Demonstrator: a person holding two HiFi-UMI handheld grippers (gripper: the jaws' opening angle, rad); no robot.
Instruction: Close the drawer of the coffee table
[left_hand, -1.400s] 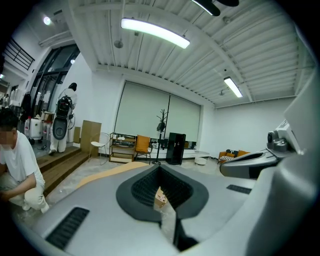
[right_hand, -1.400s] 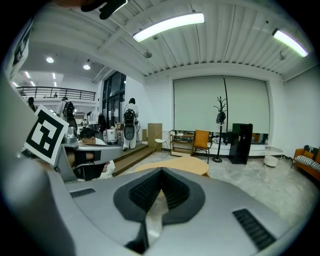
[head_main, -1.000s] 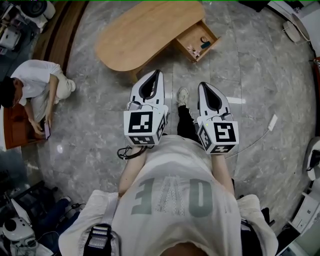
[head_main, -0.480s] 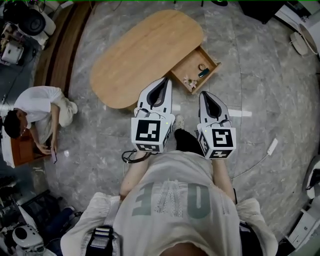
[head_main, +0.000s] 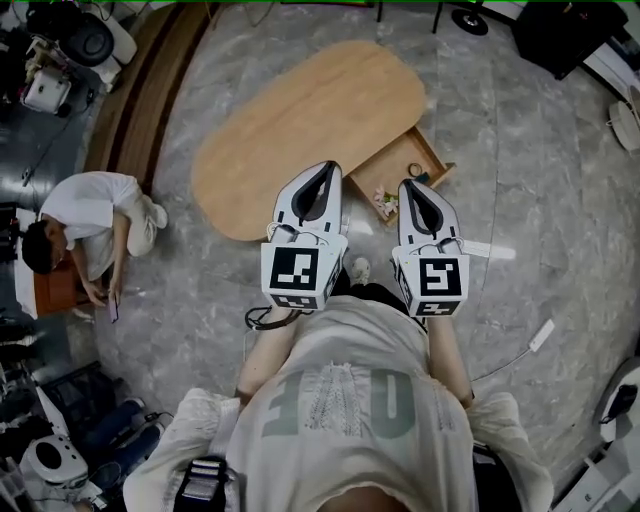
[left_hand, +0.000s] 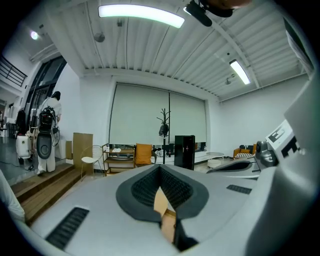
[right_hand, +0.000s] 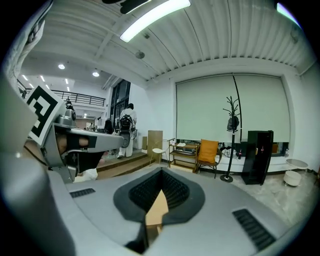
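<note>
Inspector: Left hand-held gripper (head_main: 326, 170) and right hand-held gripper (head_main: 411, 187) have both come up to the drawer (head_main: 398, 163) since a second ago.
Clerk: Jaws, and the drawer's place?
Inspector: Both pairs shut, nothing held. The drawer stands pulled out from the worktop (head_main: 300, 115) at its near long edge, right end. Its front lies just beside the right hand-held gripper's tip, and its travel runs up-left, back under the worktop

Grey marble floor (head_main: 200, 290) spreads wide, with a wooden step (head_main: 130, 100) along its far left. At the far wall, pale blinds (right_hand: 230, 100) back a coat stand (right_hand: 231, 120), orange chair (right_hand: 208, 150) and black cabinet (right_hand: 259, 155). A strip light (right_hand: 152, 17) glows overhead.
</note>
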